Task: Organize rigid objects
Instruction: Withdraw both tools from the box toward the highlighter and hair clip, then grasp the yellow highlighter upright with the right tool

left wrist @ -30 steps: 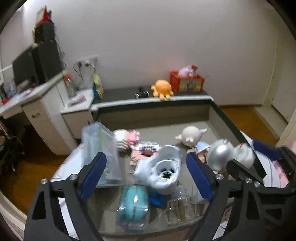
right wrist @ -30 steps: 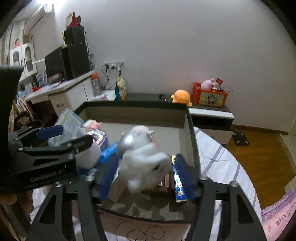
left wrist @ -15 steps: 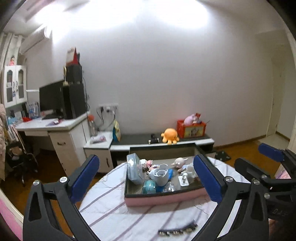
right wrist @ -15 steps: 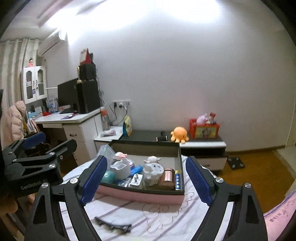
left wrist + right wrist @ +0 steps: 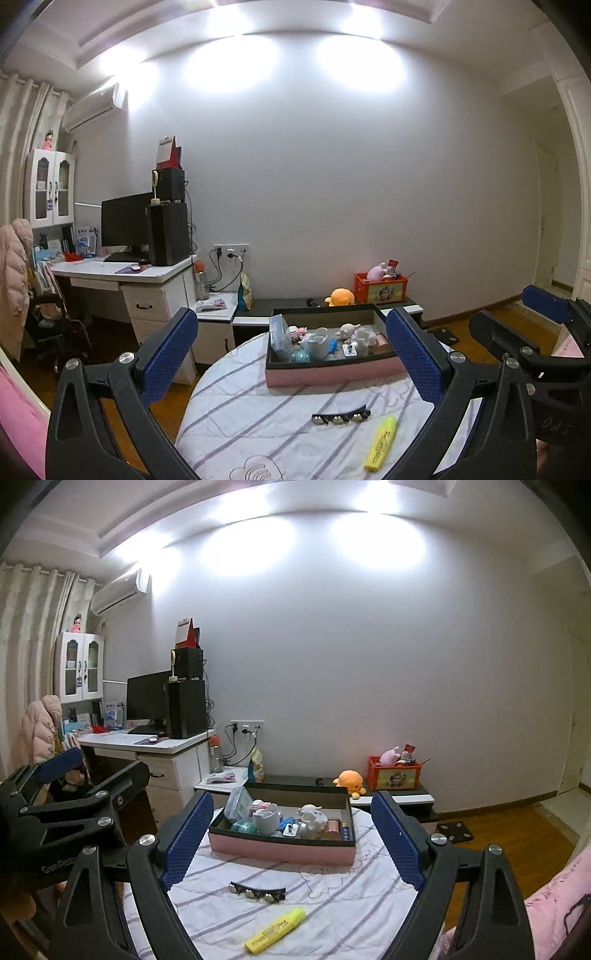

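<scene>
Both grippers — left gripper (image 5: 291, 363), right gripper (image 5: 293, 840) — gape wide, holding nothing. Yellow highlighter (image 5: 276, 930) at 6 o'clock looks light, stiff, slick — pinch mid-barrel. Hair clip (image 5: 257, 890) likely thin; grab across its middle.

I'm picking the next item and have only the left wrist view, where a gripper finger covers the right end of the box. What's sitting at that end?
Observer: In the right wrist view, a copper-coloured container stands at that end of the box, next to a white figurine.
Operator: Is the right gripper free? I see only one of its fingers.
Observer: Yes. The right gripper is wide open, with nothing held between its fingers.
</scene>
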`<control>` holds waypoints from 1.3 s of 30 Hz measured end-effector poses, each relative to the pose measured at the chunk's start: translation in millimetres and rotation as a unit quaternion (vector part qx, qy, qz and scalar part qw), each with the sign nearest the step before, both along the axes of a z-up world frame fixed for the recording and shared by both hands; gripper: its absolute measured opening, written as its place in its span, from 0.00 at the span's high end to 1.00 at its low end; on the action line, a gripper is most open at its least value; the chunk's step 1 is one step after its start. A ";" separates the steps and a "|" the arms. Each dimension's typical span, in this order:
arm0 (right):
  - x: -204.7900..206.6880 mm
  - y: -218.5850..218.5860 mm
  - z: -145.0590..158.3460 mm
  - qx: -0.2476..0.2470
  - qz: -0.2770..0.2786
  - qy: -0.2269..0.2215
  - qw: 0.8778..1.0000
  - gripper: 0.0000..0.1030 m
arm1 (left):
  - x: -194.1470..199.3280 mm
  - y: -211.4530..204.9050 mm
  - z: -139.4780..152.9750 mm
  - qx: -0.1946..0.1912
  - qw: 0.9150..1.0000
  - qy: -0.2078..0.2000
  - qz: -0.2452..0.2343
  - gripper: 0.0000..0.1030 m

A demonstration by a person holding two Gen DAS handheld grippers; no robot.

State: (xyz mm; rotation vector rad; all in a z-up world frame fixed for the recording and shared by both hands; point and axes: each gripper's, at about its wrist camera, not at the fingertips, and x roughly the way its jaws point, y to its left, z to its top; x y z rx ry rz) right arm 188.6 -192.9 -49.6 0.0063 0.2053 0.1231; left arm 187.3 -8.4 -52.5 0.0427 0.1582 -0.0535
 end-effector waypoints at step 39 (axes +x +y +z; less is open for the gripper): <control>105.4 33.2 -190.4 0.039 0.001 0.304 0.952 0.23 | 71.6 56.4 -123.0 -0.006 0.980 0.198 0.022 0.00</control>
